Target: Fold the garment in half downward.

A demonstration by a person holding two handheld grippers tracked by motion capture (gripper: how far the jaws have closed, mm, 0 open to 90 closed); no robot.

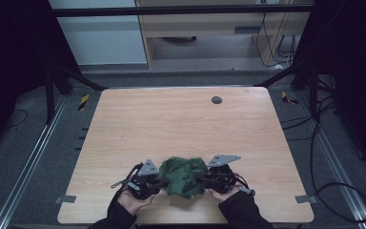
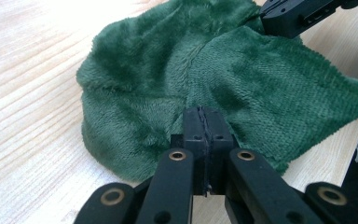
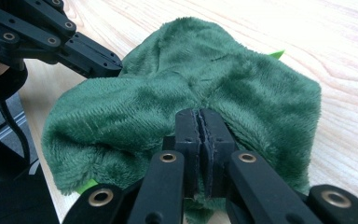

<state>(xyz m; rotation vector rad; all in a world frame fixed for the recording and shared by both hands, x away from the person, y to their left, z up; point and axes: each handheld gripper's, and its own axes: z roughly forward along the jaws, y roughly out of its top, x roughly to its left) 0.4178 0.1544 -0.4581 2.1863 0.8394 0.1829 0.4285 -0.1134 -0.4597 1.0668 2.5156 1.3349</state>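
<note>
So there's one fuzzy green cloth point(image 1: 186, 175) bunched up near the front edge of the wooden table point(image 1: 181, 119), well short of the small dark round grommet point(image 1: 216, 100) at the far side. Both tools have hold of it: the left gripper point(image 2: 204, 122) has its jaws pressed together with a thin fold of the cloth's edge pinched between the pads, and the right gripper point(image 3: 203, 122) is doing the same from the opposite side of the cloth. In the high view you can see the left gripper point(image 1: 159, 182) and right gripper point(image 1: 201, 180) flanking the heap.

Progress-wise, I'd say the grabbing part is done, but the cloth is a crumpled mound, not spread or folded, so pretty much all the real work is left.

Count: one cloth, two grippers, one grommet, one table.
</note>
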